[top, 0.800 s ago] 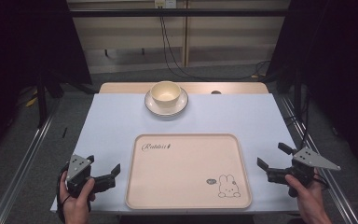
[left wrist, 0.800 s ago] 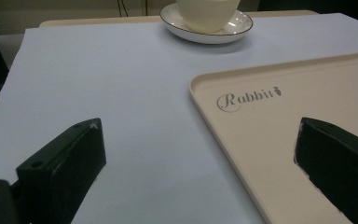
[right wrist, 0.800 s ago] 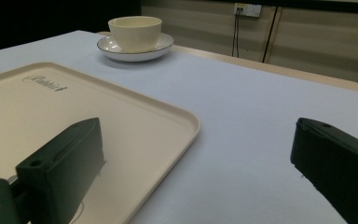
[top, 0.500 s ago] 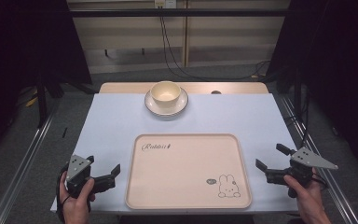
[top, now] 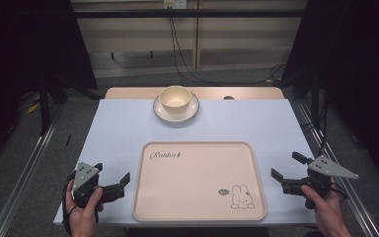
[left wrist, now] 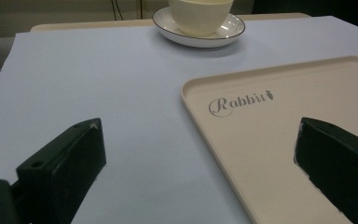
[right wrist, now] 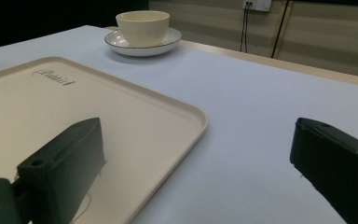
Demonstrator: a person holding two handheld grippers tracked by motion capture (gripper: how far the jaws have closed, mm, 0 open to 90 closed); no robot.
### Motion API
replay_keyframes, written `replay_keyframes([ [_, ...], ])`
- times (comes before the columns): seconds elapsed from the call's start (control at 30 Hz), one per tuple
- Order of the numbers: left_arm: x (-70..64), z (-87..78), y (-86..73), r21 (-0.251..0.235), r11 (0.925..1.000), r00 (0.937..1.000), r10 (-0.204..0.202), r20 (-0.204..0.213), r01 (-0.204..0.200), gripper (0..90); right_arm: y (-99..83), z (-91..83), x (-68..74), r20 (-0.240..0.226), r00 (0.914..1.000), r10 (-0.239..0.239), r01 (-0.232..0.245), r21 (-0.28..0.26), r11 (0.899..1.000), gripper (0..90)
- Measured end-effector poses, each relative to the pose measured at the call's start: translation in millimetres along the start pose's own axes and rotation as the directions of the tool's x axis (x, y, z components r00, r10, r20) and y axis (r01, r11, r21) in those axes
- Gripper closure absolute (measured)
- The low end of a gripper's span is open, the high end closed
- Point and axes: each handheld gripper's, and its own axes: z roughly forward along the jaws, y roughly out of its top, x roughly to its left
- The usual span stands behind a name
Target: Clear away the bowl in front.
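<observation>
Left gripper [top: 112,183] is resting low at the near left corner of the table [top: 118,133], just beside the tray [top: 197,197], jaws standing wide apart with nothing between them. Right gripper [top: 287,170] is hovering just off the tray's right edge, jaws likewise spread and empty, pointing inward toward the tray. The cream tray is lying flat at the near middle between both grippers, while the bowl [top: 175,98] is sitting on its saucer [top: 192,111] at the far edge, well apart.
</observation>
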Motion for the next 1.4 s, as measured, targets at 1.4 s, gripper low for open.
replay_keyframes([
  [1.4, -10.2, 58.4, 40.2, -0.002, 0.9974, 0.9955, 0.072, 0.062, -0.072, 2.4, 0.2, 1.5, -1.0, -0.025, 0.9997, 0.003, -0.003, 0.007, 1.000, 2.5],
])
